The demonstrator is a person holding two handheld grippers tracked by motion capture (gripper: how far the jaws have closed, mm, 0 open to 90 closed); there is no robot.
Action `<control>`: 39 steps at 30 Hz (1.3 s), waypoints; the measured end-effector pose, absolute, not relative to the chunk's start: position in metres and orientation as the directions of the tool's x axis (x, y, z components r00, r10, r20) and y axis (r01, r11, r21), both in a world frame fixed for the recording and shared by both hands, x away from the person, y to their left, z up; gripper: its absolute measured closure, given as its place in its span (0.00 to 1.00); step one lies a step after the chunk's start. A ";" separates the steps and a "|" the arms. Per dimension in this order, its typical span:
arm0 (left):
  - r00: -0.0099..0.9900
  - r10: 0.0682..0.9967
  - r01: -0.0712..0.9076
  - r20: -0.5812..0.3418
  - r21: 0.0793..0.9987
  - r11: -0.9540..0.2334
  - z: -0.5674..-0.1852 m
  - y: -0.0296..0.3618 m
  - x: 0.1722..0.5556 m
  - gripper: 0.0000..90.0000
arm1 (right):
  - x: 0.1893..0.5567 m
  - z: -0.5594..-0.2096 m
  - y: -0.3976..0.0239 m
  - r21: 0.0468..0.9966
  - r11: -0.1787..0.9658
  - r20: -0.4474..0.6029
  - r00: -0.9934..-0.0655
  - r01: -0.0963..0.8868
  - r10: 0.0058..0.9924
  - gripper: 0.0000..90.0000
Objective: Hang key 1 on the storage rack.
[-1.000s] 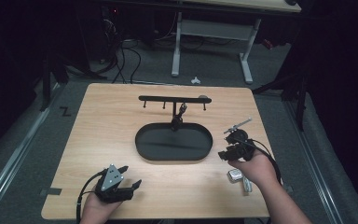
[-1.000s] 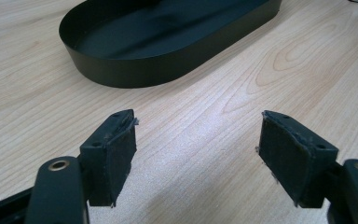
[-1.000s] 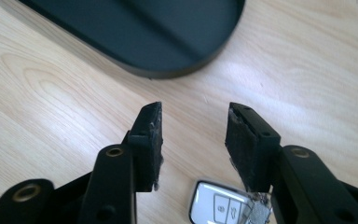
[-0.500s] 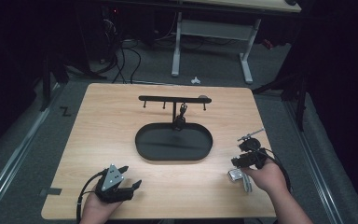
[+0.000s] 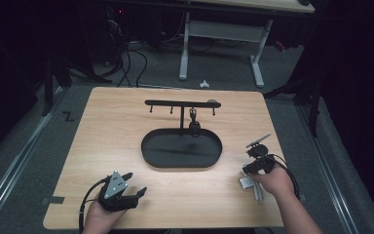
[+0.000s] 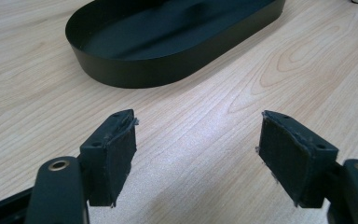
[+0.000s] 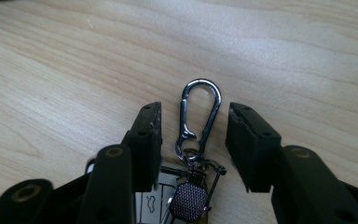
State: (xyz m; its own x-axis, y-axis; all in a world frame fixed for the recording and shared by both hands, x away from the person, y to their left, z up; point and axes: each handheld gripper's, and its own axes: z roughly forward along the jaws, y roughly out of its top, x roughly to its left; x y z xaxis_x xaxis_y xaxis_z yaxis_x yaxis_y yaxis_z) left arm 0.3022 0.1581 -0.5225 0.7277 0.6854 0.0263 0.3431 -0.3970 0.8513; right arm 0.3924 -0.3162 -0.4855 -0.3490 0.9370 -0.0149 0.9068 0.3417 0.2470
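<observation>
1. The left gripper (image 5: 135, 194) rests low on the pale wooden table (image 5: 107, 126) with its jaws spread wide and nothing between them. The black oval metal tray (image 6: 168, 46) lies ahead of these jaws, well apart from them. I judge that this gripper has no work in this step, so it is best to keep it quiet there.

2. A black T-shaped hanger stand with small hooks (image 5: 182, 104) rises from the far side of the tray, and one dark small item (image 5: 194, 127) already hangs on it.

3. The right gripper (image 7: 193, 140) has its jaws apart, one on each side of the silver metal carabiner clip (image 7: 200, 114) of a key ring. The clip lies flat on the table between the pads, and I cannot tell if they touch it.

4. A dark mesh tag and a white car key card (image 7: 186, 198) lie nearer to the gripper body, under the jaws.

5. To do the grasp well, I think the jaws should go lower, stay centred on the clip, and press slowly on its two long sides, because the thin round metal can slip out.
</observation>
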 end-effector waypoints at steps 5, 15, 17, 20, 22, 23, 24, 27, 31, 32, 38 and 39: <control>0.731 0.682 0.342 0.027 0.850 -0.401 -0.523 0.157 0.303 0.31 | 0.392 -0.490 -0.317 0.236 0.333 -0.018 -0.339 0.913 0.941 0.67; 0.730 0.683 0.339 0.028 0.853 -0.397 -0.522 0.157 0.302 0.31 | 0.395 -0.489 -0.317 0.219 0.326 -0.022 -0.329 0.920 0.944 0.80; 0.731 0.682 0.340 0.027 0.852 -0.399 -0.522 0.157 0.302 0.31 | 0.396 -0.489 -0.318 0.224 0.321 -0.011 -0.326 0.920 0.945 0.81; 0.730 0.682 0.341 0.027 0.852 -0.398 -0.522 0.157 0.302 0.31 | 0.397 -0.489 -0.320 0.220 0.307 0.003 -0.316 0.926 0.949 0.82; 0.730 0.683 0.342 0.025 0.852 -0.397 -0.523 0.157 0.303 0.31 | 0.397 -0.489 -0.321 0.222 0.298 0.012 -0.308 0.929 0.951 0.82; 0.731 0.682 0.342 0.025 0.851 -0.398 -0.523 0.157 0.303 0.31 | 0.397 -0.489 -0.321 0.222 0.295 0.016 -0.306 0.929 0.952 0.82; 0.732 0.681 0.343 0.025 0.850 -0.399 -0.523 0.157 0.303 0.31 | 0.397 -0.489 -0.321 0.222 0.293 0.018 -0.304 0.930 0.952 0.82; 0.734 0.678 0.341 0.026 0.850 -0.401 -0.523 0.157 0.303 0.31 | 0.397 -0.489 -0.322 0.222 0.293 0.021 -0.305 0.930 0.952 0.83; 0.735 0.678 0.341 0.024 0.851 -0.400 -0.523 0.157 0.303 0.31 | 0.397 -0.488 -0.322 0.211 0.289 0.026 -0.301 0.934 0.953 0.83; 0.734 0.678 0.340 0.025 0.852 -0.399 -0.523 0.157 0.303 0.31 | 0.397 -0.488 -0.322 0.211 0.292 0.024 -0.303 0.933 0.953 0.83; 0.737 0.675 0.340 0.024 0.851 -0.400 -0.523 0.157 0.303 0.31 | 0.395 -0.480 -0.322 0.267 0.292 0.021 -0.309 0.918 0.951 0.95; 0.738 0.674 0.339 0.024 0.851 -0.401 -0.523 0.157 0.303 0.31 | 0.396 -0.479 -0.322 0.254 0.295 0.022 -0.310 0.921 0.950 0.95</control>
State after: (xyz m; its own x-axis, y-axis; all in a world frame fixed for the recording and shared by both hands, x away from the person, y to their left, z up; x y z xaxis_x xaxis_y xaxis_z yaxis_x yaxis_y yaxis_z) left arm 0.3028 0.1568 -0.5226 0.7383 0.6741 0.0239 0.3390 -0.4014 0.8508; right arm 0.3957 -0.3217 -0.4791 -0.3102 0.9504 0.0223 0.9212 0.2947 0.2541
